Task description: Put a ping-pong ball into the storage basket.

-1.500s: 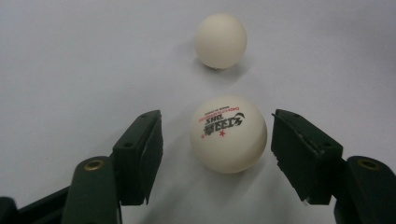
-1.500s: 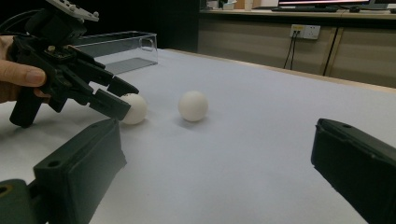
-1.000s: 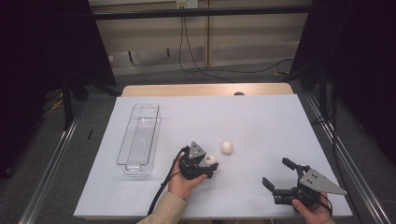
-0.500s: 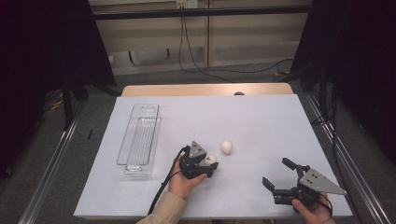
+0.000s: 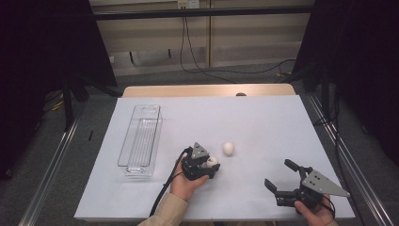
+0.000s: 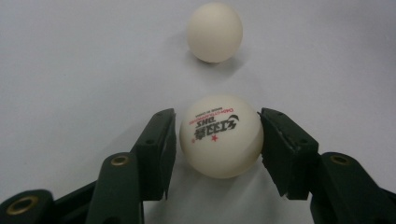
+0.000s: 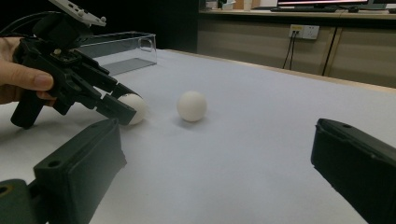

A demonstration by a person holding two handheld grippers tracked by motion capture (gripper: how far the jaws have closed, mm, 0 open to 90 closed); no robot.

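Observation:
A white table-tennis ball with printed lettering point(image 6: 220, 135) rests on the white table between the jaws of my left gripper point(image 6: 217, 116). These jaws have just been closing, and both pads now touch the ball's sides, so the left gripper point(image 5: 212, 165) is shut on it. A second, plain white ball point(image 5: 228, 148) lies loose just beyond, also in the left gripper view point(image 6: 215, 31). My right gripper point(image 5: 277, 173) sits near the front right of the table, open wide with nothing between its jaws point(image 7: 217, 140). It faces the left gripper point(image 7: 116, 105) and both balls.
A clear, narrow plastic tray point(image 5: 141, 141) stands lengthwise on the table's left half, left of the left hand. The white sheet point(image 5: 263, 117) covers the tabletop, with metal rails along both sides and cables on the floor behind.
Both hands stay in place. The left gripper's jaws look slightly narrower around the printed ball than a second ago.

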